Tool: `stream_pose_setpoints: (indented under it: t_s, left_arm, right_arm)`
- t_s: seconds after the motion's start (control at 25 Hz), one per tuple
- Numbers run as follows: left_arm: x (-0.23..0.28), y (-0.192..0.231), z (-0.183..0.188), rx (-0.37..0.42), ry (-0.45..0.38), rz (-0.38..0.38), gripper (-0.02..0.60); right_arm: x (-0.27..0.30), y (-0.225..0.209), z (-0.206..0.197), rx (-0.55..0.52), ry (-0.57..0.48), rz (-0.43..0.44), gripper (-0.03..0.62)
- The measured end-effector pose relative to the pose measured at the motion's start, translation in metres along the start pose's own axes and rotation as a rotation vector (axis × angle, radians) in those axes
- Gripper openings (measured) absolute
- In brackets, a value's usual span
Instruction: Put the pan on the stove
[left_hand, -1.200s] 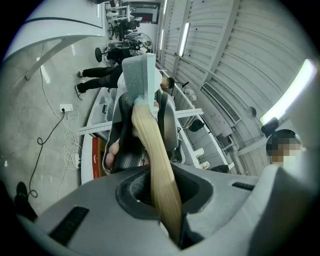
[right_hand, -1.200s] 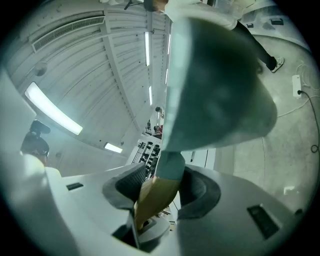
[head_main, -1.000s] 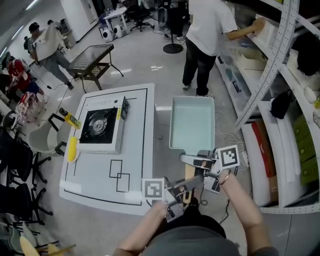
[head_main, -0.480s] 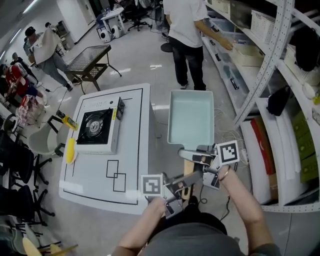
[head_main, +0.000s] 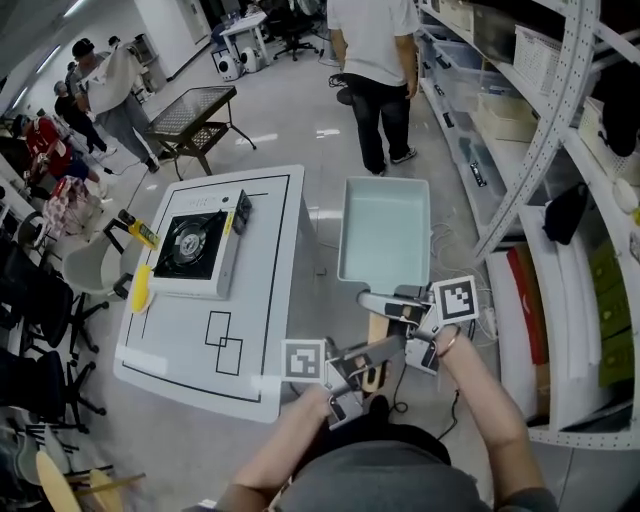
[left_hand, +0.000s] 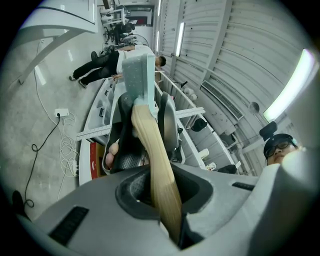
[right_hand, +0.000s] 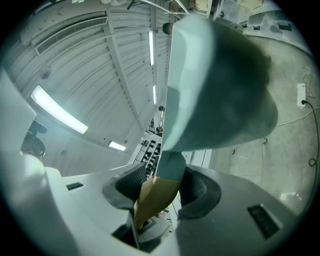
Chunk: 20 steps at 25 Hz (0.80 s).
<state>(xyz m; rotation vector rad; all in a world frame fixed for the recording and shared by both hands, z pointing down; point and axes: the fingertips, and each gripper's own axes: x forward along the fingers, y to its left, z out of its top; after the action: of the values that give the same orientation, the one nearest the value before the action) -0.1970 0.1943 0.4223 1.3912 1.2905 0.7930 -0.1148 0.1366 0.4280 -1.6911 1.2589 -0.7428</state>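
Since 1 second ago the pan has edged forward with both grippers, and the person ahead has left the shelves for the aisle. The left gripper is clamped narrow on the near end of the wooden handle. The right gripper, set wider, grips the handle where it meets the pan. The pan hangs ahead of both grippers, just off the right edge of the table. The stove sits well to their left, with bare tabletop between.
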Motion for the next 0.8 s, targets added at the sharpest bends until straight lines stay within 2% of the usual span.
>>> stream_pose_setpoints:
  t_s: [0.24,0.44,0.6,0.8]
  left_arm:
    - [0.010,0.009,0.015,-0.003,-0.018,0.010,0.041]
    - [0.021,0.021,0.048,0.006,-0.012,0.005,0.041]
    - [0.029,0.036,0.087,-0.010,-0.010,-0.007,0.041]
    - [0.038,0.056,0.156,-0.010,-0.010,-0.016,0.041]
  right_arm:
    - [0.001,-0.011,0.016,0.002,0.008,0.023,0.187]
    - [0.009,-0.028,0.048,-0.015,0.007,0.019,0.186]
    - [0.021,-0.051,0.081,0.006,0.006,0.004,0.186]
    - [0.048,-0.081,0.141,-0.004,0.009,-0.006,0.186]
